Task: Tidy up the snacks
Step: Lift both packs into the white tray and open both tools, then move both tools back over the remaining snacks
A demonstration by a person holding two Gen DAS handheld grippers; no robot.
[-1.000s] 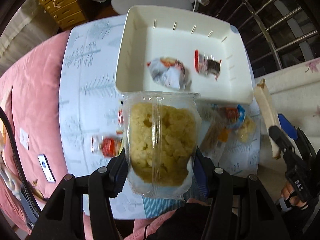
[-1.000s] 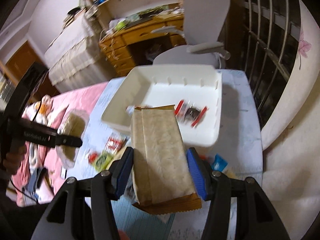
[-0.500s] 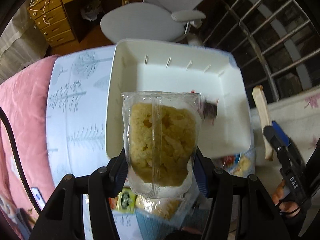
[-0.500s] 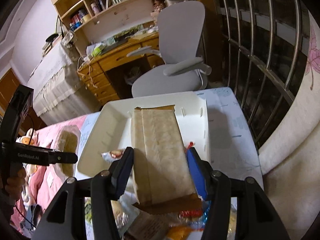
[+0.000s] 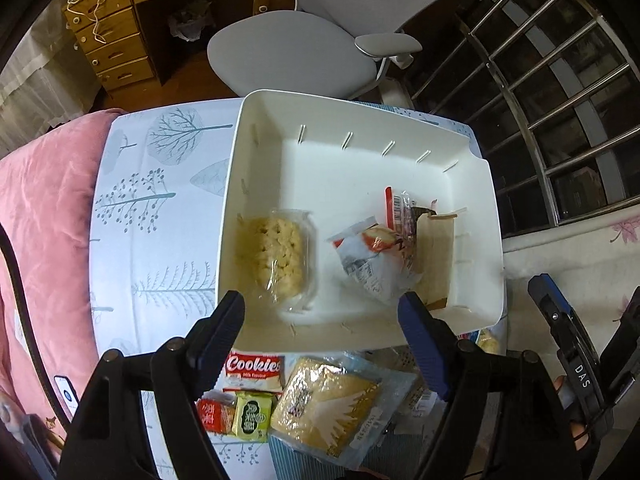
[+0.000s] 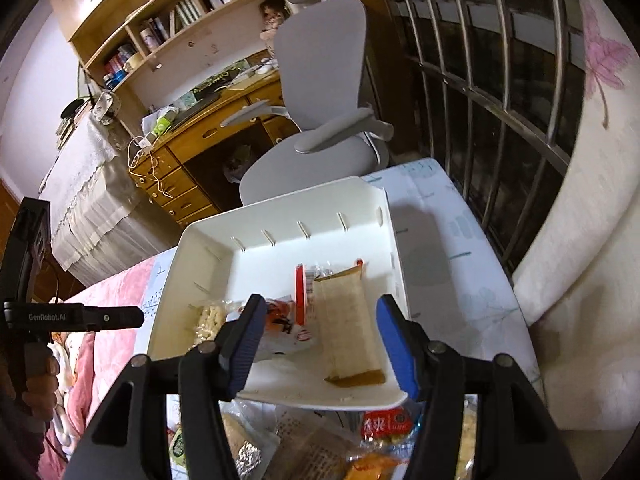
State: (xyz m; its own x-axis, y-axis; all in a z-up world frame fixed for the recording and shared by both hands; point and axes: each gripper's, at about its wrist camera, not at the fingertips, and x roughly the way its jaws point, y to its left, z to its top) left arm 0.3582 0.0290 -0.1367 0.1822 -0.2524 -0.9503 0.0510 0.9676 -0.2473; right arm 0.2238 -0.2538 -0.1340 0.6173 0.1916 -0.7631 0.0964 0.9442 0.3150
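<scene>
Both tools released: left tool (image 5: 320, 320), right tool (image 6: 320, 340); brown packet (image 6: 350, 328) lengthwise in white bin (image 6: 200, 240).

Dim warm indoor light, strong fisheye bending, dark vignetted corners.

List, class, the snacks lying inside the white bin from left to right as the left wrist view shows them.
Clear pack of puffed rice cake → white and red wrapper → brown paper packet, all inside the white bin.
</scene>
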